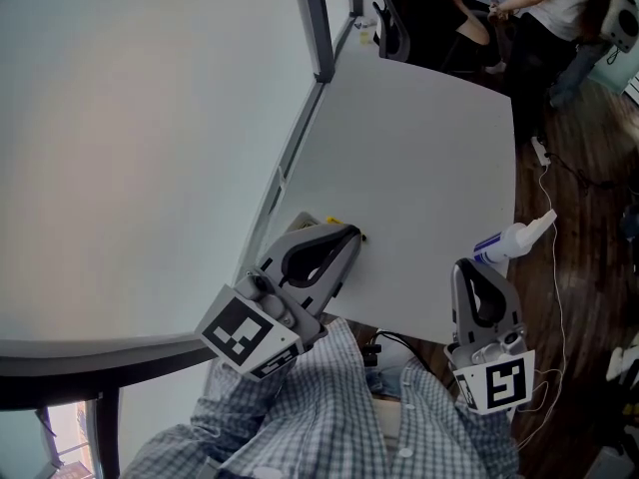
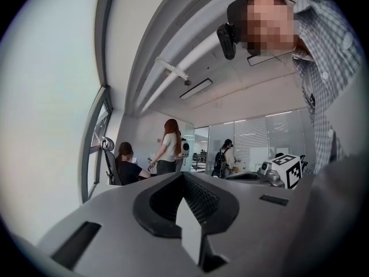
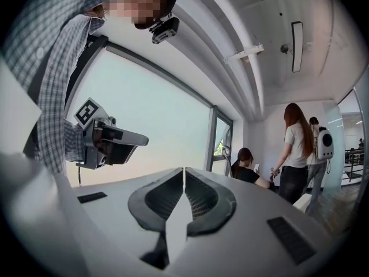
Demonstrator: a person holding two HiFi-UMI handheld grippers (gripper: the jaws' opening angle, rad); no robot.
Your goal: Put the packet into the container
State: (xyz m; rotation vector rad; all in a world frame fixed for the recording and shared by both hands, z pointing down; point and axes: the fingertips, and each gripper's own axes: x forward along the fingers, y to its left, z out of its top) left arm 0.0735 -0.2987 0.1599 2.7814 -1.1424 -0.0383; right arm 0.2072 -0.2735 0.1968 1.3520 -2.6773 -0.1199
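My left gripper is held over the near edge of the white table, jaws shut with nothing between them; the left gripper view shows its pads closed together. A small yellow and tan thing peeks out beside its tip; I cannot tell what it is. My right gripper hangs at the table's near right corner, shut and empty, its pads touching. No packet or container shows plainly in any view. Each gripper shows in the other's view: the left gripper, the right gripper's marker cube.
A white squeeze bottle with a blue label lies at the table's right edge. A large window runs along the left. At the far end a person sits in an office chair and another person stands. Cables trail over the wooden floor.
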